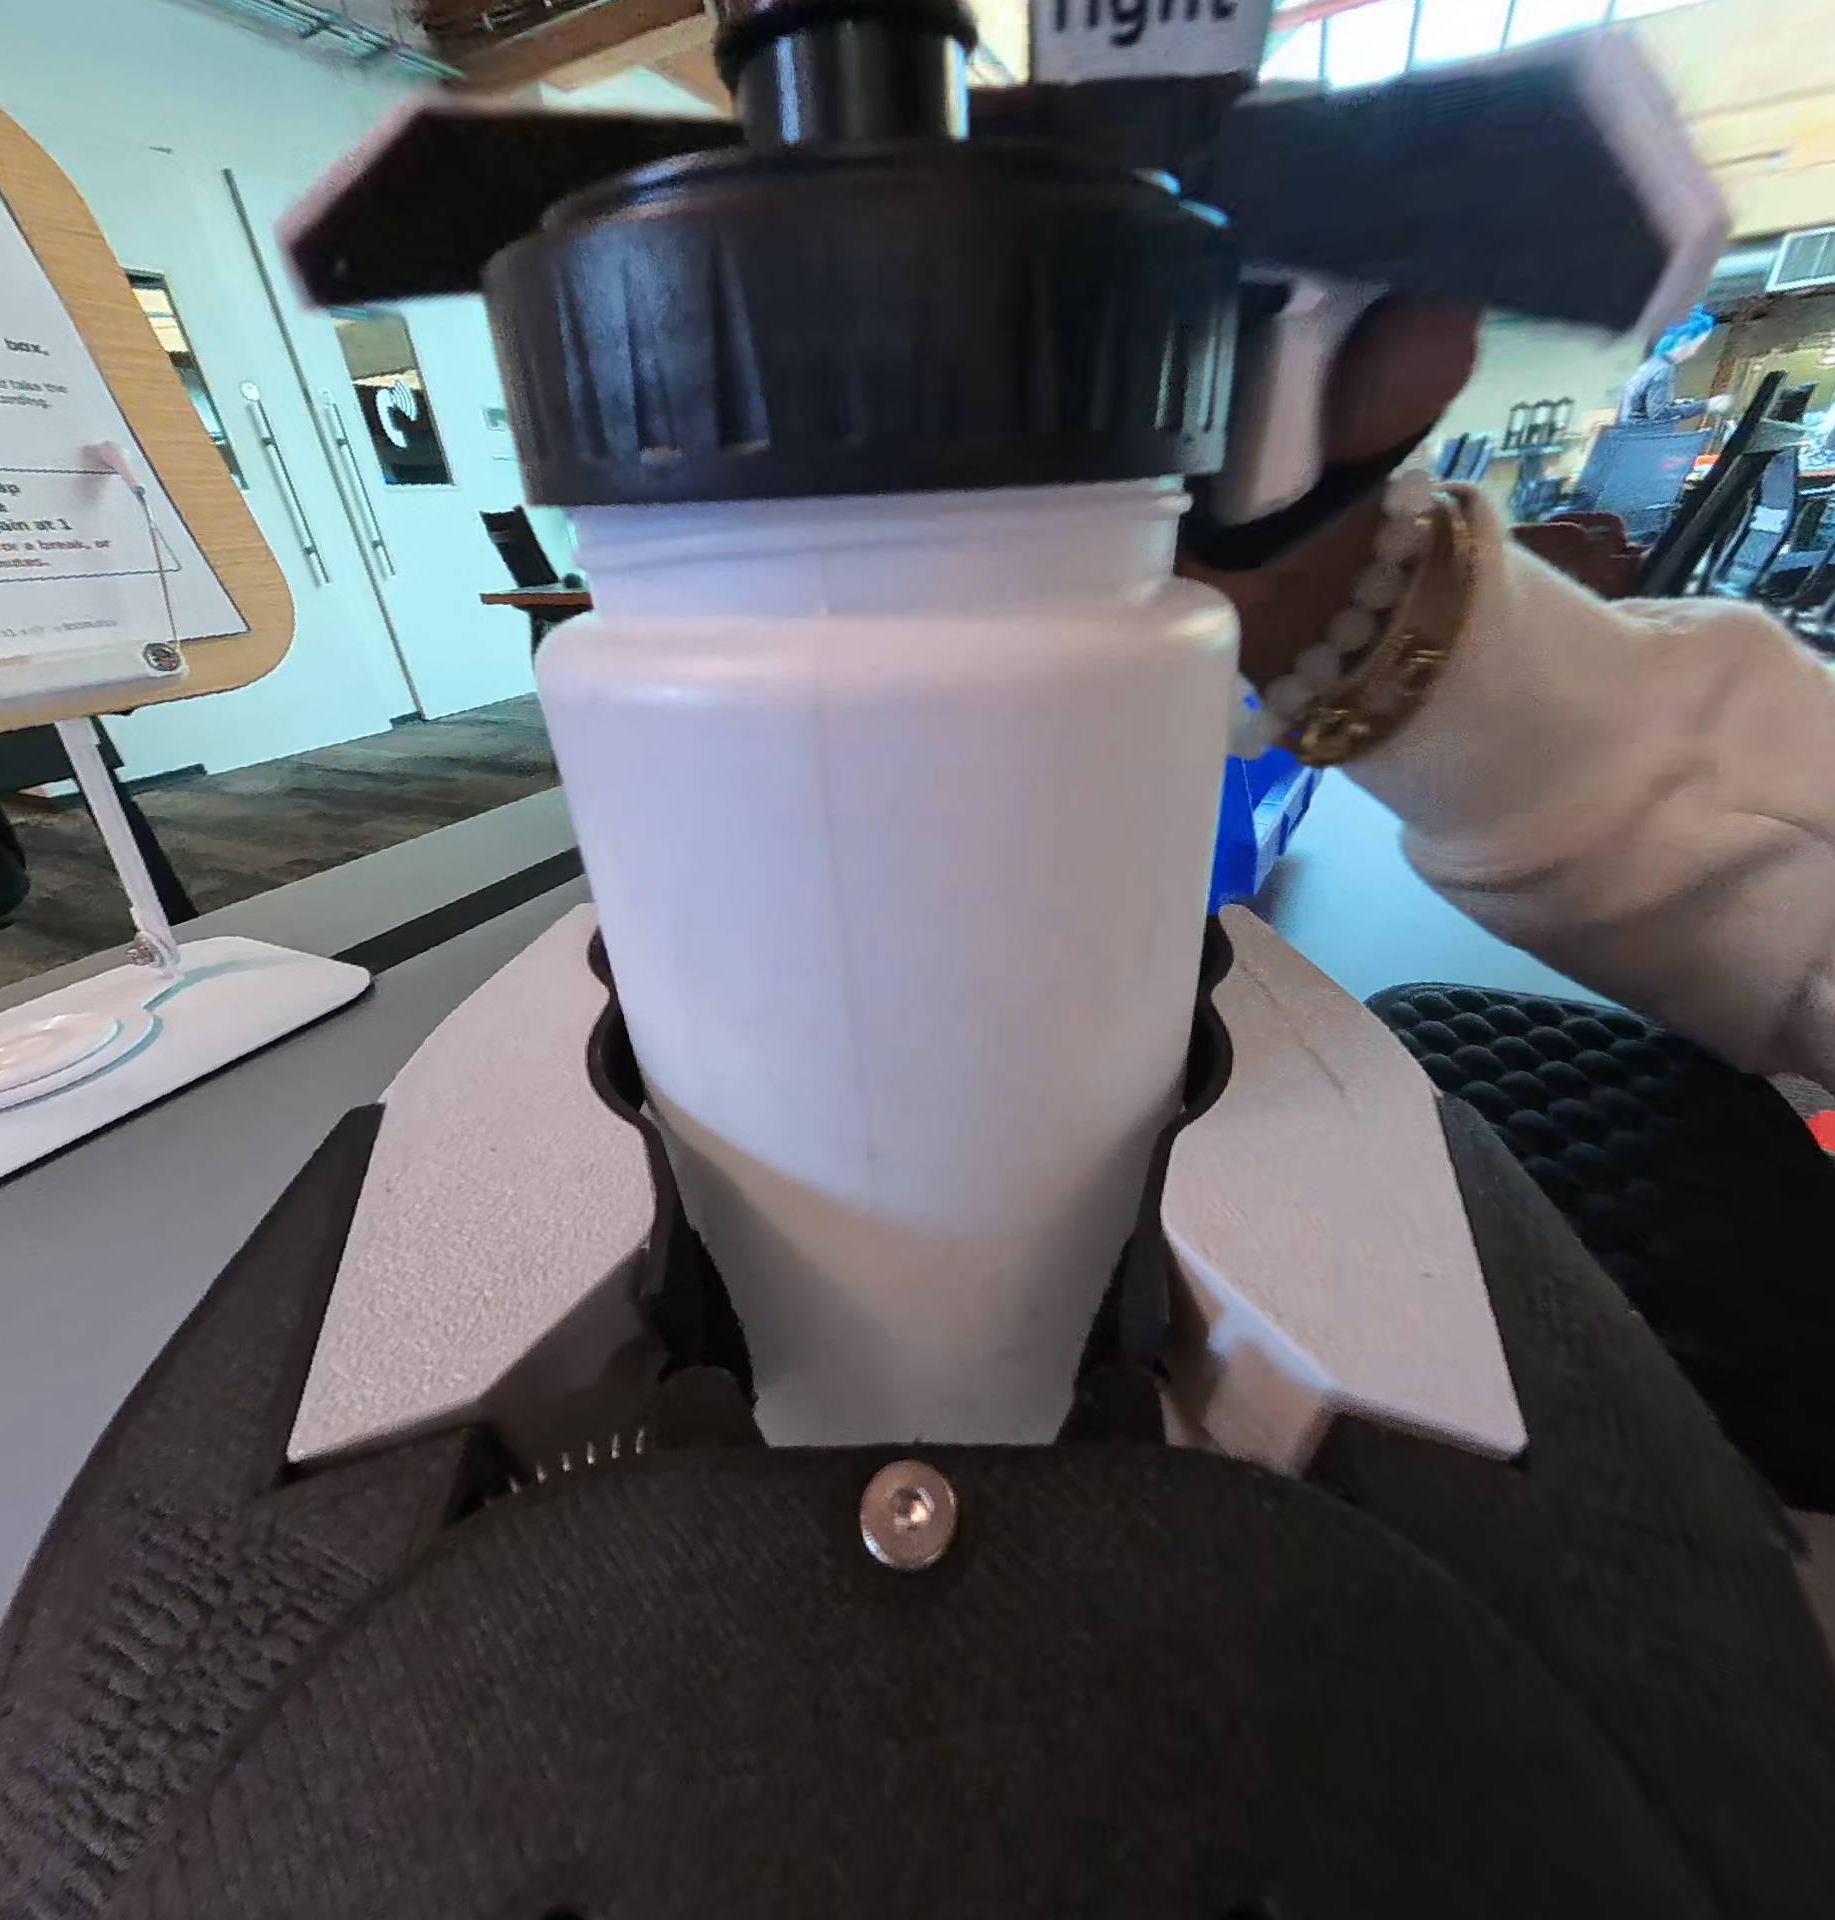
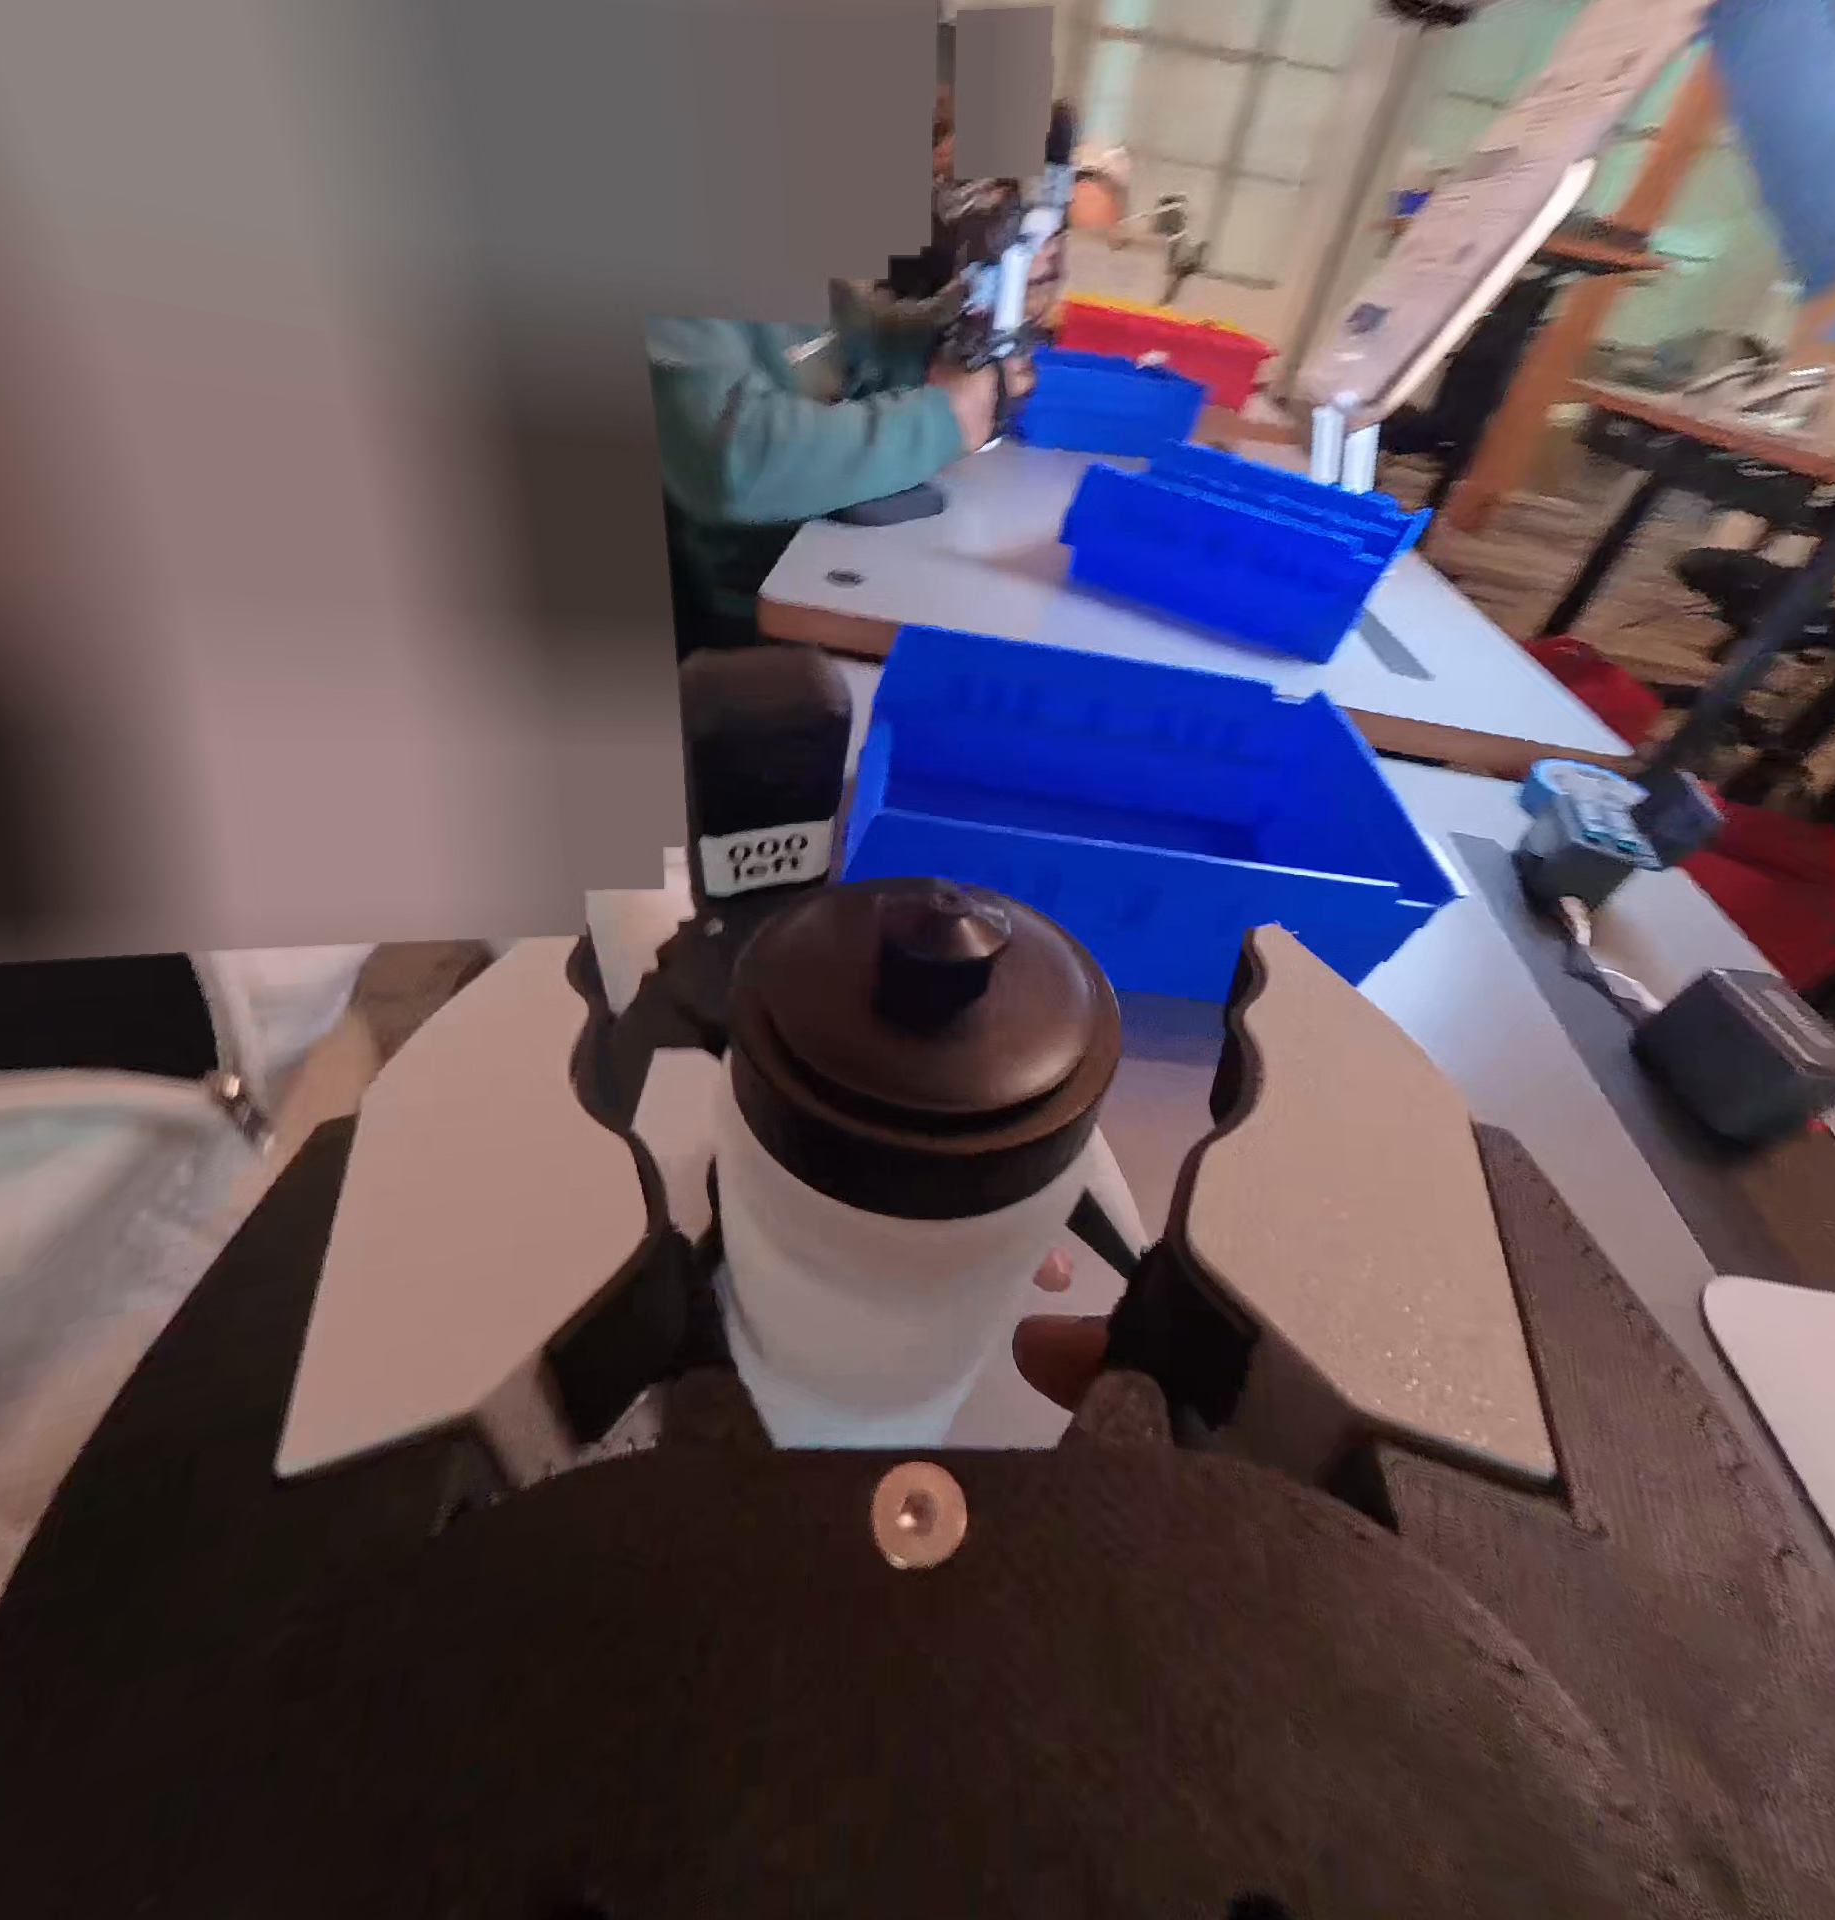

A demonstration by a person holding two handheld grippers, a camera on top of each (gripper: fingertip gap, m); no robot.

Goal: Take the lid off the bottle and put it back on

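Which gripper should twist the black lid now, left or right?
Probably the right gripper: its open fingers flank the black lid. The left gripper is shut on the white bottle, steadying it.

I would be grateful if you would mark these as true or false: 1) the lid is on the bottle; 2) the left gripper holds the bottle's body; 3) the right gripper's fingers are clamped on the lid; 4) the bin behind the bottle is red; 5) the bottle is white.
1) True: the black lid sits on the bottle.
2) True: the left gripper is closed on the bottle's lower body.
3) False: the right gripper has its fingers spread either side of the lid, with gaps showing.
4) False: the bin just behind the bottle is blue.
5) True: its body is white.
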